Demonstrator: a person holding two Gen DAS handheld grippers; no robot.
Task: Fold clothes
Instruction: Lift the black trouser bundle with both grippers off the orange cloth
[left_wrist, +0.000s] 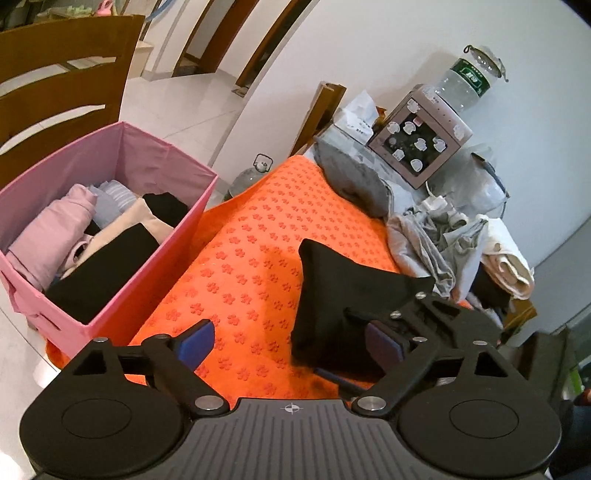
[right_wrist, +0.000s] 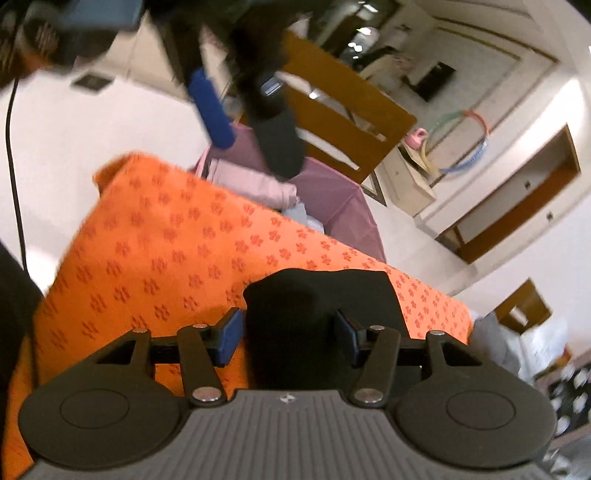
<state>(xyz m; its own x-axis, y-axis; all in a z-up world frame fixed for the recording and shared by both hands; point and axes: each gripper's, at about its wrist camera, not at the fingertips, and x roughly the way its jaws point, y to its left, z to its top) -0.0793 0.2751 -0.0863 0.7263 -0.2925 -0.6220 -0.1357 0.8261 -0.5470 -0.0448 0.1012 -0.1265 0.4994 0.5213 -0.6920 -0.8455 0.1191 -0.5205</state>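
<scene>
Black garment (left_wrist: 332, 291): a folded dark piece, lay on the orange flower-print mat (left_wrist: 251, 251) covering the worktop, toward the near edge.
Left gripper (left_wrist: 291, 343): jaws spread wide above the mat; the blue pad (left_wrist: 195, 341) on one side sat over bare mat, the other pad hung over the garment's edge; nothing was pinched.
Right gripper (right_wrist: 290, 338): jaws part-way apart, straddling the near end of the black garment (right_wrist: 317, 295); whether the pads pressed on the cloth could not be told, the view being blurred.
Pink fabric bin (left_wrist: 122, 206): stood just beside the mat's far-left edge, holding folded clothes in pink, beige, grey and black.
Unfolded pile (left_wrist: 439, 240): grey and cream clothes heaped at the mat's right side, near the black garment.
Grey cushion (left_wrist: 354, 177): lay at the mat's far end.
Water dispenser (left_wrist: 421, 144): a small sticker-covered unit with an upturned bottle (left_wrist: 465, 81) on top, behind the pile.
Wooden chair (left_wrist: 62, 85): stood behind the bin.
</scene>
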